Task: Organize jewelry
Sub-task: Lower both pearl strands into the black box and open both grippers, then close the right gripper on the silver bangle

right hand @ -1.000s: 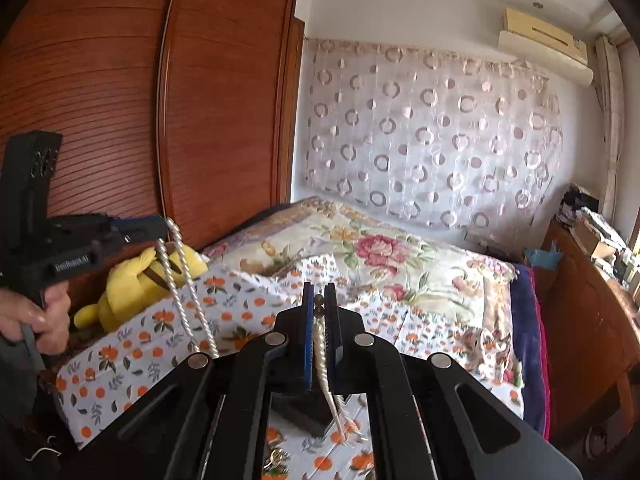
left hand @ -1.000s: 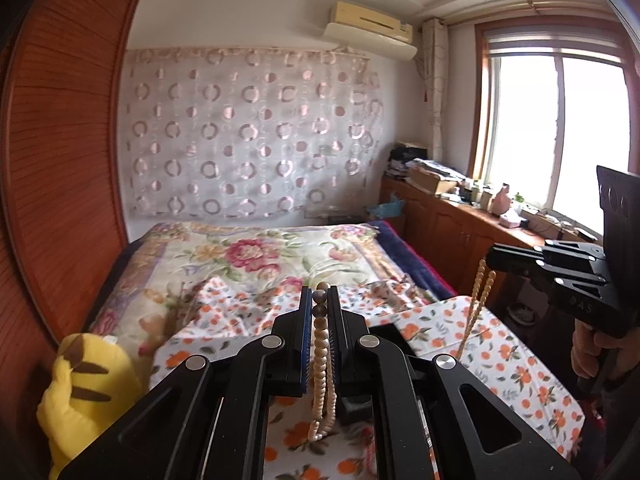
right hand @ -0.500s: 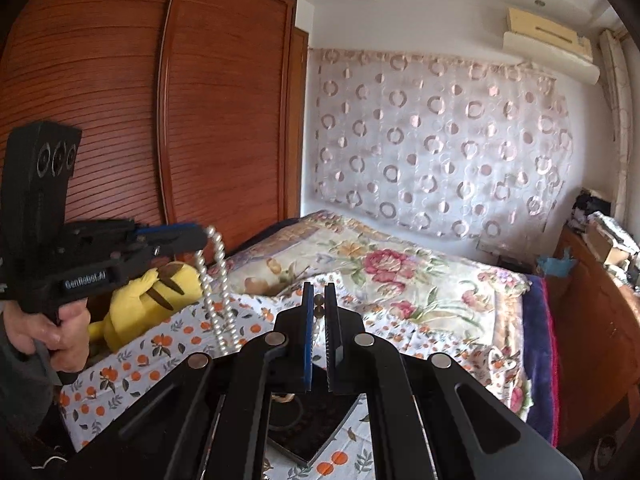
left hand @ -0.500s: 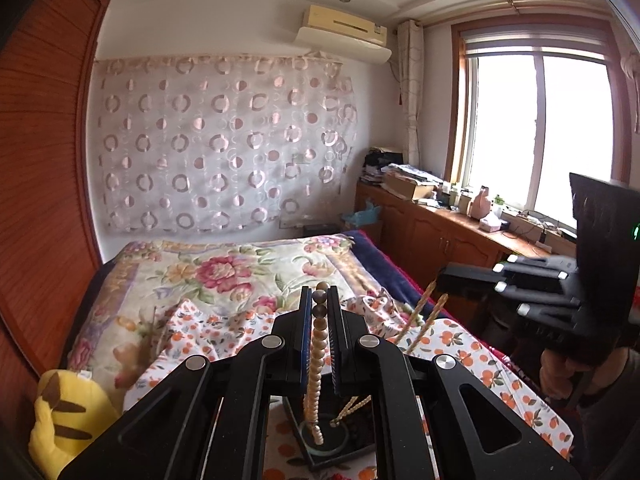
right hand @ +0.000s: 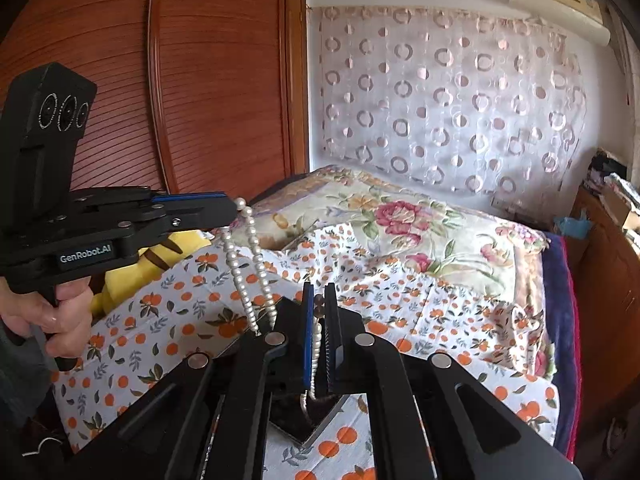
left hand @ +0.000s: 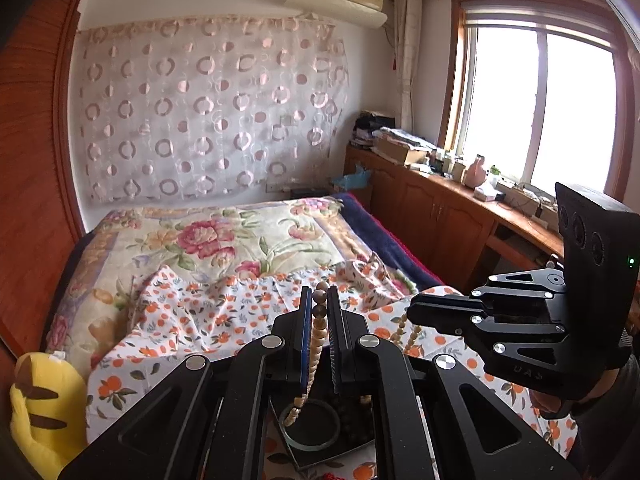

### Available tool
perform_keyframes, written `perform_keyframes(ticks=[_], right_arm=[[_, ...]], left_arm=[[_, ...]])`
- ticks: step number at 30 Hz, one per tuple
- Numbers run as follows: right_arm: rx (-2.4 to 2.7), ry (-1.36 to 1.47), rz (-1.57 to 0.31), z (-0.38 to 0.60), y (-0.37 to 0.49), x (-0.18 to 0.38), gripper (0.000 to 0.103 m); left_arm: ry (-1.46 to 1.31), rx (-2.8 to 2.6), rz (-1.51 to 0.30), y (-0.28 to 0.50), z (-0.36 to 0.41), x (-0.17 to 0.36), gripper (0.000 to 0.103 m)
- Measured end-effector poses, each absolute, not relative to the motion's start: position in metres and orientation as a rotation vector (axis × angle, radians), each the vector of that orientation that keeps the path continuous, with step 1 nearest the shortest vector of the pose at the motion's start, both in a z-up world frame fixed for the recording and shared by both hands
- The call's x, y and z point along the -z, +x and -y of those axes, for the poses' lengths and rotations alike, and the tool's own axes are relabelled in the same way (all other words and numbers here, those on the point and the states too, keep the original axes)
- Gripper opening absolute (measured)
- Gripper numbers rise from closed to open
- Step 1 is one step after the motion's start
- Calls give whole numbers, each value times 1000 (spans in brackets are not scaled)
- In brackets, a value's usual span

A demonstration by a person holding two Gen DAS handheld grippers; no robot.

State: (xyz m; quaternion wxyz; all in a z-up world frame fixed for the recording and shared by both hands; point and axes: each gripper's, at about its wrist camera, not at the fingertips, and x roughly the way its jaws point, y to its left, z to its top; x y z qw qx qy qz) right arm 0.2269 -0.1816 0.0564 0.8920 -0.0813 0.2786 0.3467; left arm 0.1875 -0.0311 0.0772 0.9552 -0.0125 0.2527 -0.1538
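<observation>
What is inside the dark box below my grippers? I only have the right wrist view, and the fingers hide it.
Observer: The left wrist view shows a glassy bangle lying flat in the box.
Operator: Anything else in there?
Observer: Yes, dark beads sit to the right of the bangle.
Operator: Where does the pearl necklace end?
Observer: The pearl necklace hangs with its lower loop over the bangle's left rim; I cannot tell whether they touch.
</observation>
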Motion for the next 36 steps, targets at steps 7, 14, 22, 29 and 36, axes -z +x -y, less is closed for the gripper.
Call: perform_keyframes(ticks=[7, 14, 22, 29, 36], right_arm=[[-712, -161, -610, 181, 228, -42, 13], [-685, -139, -621, 194, 215, -30, 24], [-698, -152, -679, 191, 177, 10, 24], [-735, -155, -758, 174, 150, 46, 24], [-777, -155, -800, 153, 125, 65, 24]], left_arm=[[-13, 307, -541, 191, 34, -67, 9], [-8, 285, -576, 178, 26, -48, 11], [2, 273, -639, 141, 17, -10, 11], [0, 272, -698, 115, 11, 22, 11], [-3, 258, -734, 88, 1, 43, 11]])
